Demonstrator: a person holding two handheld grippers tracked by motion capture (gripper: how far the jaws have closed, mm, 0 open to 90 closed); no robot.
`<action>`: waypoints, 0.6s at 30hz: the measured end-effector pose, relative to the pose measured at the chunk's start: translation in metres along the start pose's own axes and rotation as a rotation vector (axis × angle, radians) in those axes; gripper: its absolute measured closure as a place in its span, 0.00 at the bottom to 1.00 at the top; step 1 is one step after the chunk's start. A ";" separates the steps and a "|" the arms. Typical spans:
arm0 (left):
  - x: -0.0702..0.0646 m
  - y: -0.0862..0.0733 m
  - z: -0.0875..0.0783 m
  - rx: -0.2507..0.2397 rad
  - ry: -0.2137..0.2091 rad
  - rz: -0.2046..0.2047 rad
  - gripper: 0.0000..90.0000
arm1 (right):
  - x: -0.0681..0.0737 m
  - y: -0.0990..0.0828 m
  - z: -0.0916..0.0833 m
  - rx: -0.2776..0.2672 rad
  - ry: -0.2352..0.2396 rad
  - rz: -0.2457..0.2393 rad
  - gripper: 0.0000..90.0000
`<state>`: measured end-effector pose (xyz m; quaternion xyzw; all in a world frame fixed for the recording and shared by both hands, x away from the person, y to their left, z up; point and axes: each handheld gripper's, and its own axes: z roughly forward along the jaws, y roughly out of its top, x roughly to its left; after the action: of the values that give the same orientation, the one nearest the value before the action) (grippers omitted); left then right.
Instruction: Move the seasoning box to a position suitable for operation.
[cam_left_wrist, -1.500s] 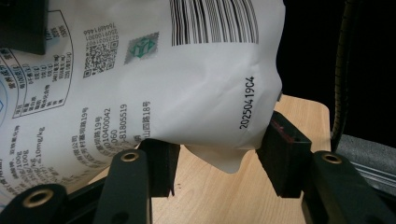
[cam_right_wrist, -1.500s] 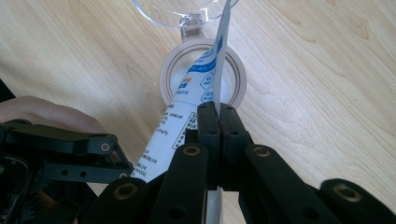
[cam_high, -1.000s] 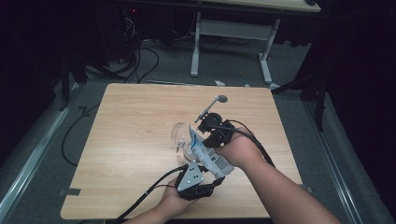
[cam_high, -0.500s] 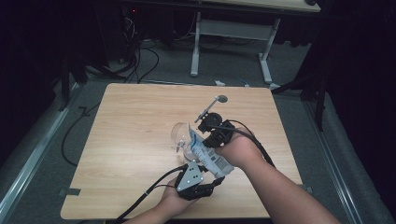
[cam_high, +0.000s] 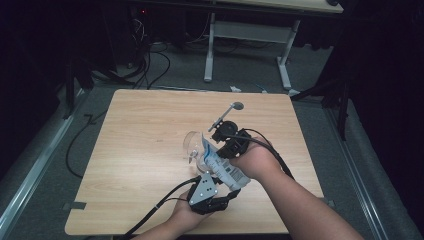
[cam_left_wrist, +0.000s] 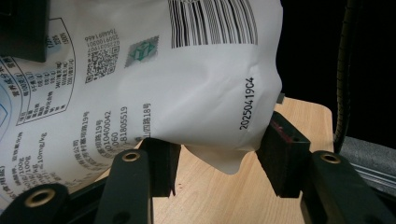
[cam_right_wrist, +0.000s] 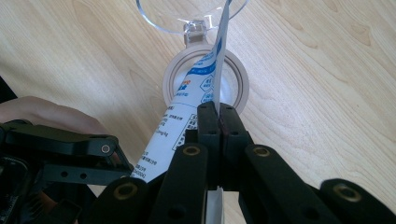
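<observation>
A white pouch with blue print and a barcode hangs tilted between both grippers near the table's front middle. My right gripper is shut on its thin upper edge, and that end dips toward a clear cup with a tan ring showing through it. My left gripper holds the pouch's bulging lower end, with the black pads against its sides. In the right gripper view the left gripper and its hand lie at the lower left.
The wooden table has bare room to the left and behind the cup. Both forearms come in from its front edge. Cables trail over the grey floor beyond, and the white legs of another desk stand farther back.
</observation>
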<state>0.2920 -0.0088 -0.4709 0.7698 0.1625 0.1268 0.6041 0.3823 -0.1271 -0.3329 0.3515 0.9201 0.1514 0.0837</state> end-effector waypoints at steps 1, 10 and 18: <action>0.000 0.000 0.000 -0.001 -0.001 -0.002 0.58 | 0.000 0.000 0.000 0.000 0.000 0.001 1.00; 0.000 0.001 -0.001 -0.009 0.000 0.000 0.58 | 0.000 0.001 0.001 -0.002 0.001 -0.002 1.00; 0.001 0.002 -0.001 -0.010 0.003 0.000 0.58 | 0.000 0.002 0.000 -0.003 -0.002 0.000 1.00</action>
<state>0.2923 -0.0082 -0.4692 0.7666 0.1626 0.1286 0.6077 0.3837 -0.1259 -0.3326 0.3515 0.9198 0.1522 0.0852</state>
